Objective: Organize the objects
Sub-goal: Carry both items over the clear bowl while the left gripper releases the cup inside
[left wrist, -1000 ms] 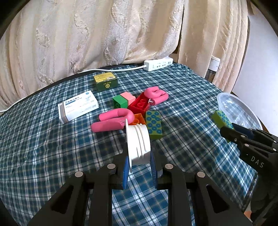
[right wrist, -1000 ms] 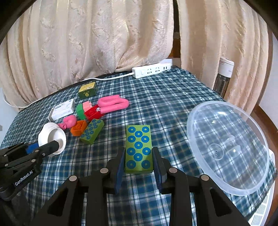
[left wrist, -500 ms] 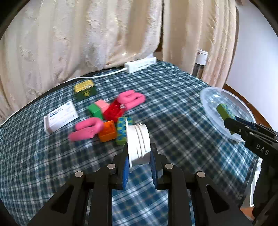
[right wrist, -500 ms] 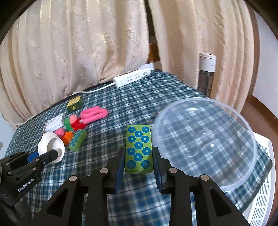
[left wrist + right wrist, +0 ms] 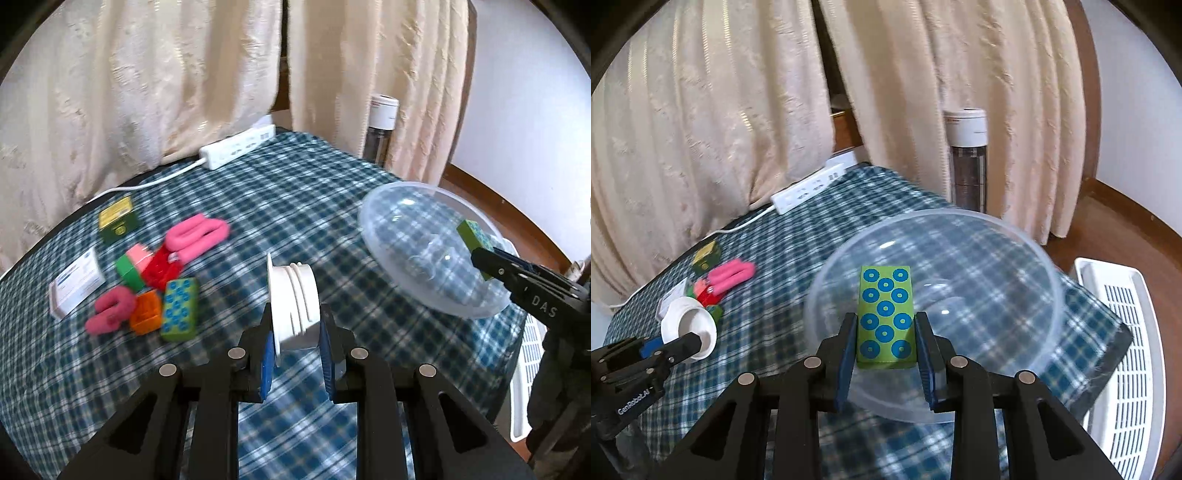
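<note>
A: What does the right tool [image 5: 886, 341] carry?

B: It is clamped on the green block [image 5: 885, 317] by its long sides, studs up, held above the clear bowl [image 5: 1027, 254]; I judge that grip lets it drop flat once the fingers part.

A: And the left tool [image 5: 294, 345]?

B: Closed on the white threaded cap [image 5: 291, 304], pinched across flange and threaded end, off the bench [image 5: 295, 206]; probably waiting its turn, since the bowl's mouth is occupied.

A: The rest?

B: The pink foam pieces [image 5: 195, 234] and the other bricks [image 5: 159, 273] lie clustered on the checked cloth, well apart from the bowl.
</note>
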Available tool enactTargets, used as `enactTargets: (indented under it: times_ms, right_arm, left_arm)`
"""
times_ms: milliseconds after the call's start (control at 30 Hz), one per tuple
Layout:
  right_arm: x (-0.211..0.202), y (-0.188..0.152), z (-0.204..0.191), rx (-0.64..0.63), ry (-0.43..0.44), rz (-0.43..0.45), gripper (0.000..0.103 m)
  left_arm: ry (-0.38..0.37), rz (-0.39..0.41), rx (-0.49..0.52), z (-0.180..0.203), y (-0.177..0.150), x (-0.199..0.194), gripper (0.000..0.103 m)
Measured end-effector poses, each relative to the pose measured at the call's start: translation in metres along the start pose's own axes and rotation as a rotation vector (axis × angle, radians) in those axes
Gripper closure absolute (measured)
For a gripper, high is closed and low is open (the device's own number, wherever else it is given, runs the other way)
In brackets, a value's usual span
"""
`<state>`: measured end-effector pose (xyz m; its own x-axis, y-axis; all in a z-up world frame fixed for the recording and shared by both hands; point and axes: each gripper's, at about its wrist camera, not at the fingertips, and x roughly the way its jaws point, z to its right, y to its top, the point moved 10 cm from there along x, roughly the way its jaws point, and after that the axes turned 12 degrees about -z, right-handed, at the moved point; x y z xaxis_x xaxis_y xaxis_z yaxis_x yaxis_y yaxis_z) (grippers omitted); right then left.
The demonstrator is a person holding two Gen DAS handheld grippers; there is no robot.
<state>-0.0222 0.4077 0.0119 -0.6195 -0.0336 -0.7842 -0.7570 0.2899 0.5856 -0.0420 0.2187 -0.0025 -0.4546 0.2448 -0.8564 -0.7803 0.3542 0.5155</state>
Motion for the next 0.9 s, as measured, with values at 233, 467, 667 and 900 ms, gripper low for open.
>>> enactTargets:
  times_ms: [233, 467, 667, 900]
  right_arm:
    - [0.005, 0.002, 0.029, 0.042, -0.012, -0.001, 0.071]
    - [0.010, 0.007, 0.051, 0.068, -0.019, -0.005, 0.071]
    - [0.016, 0.011, 0.066, 0.078, -0.027, -0.012, 0.071]
    - [0.022, 0.014, 0.075, 0.085, -0.028, -0.016, 0.071]
  left_arm:
    - [-0.049, -0.014, 0.036, 0.031, 0.015, 0.011, 0.081]
    - [-0.083, -0.022, 0.071, 0.057, 0.033, 0.022, 0.081]
    - [-0.109, -0.026, 0.104, 0.079, 0.044, 0.032, 0.081]
    - [-0.140, -0.028, 0.125, 0.096, 0.059, 0.039, 0.081]
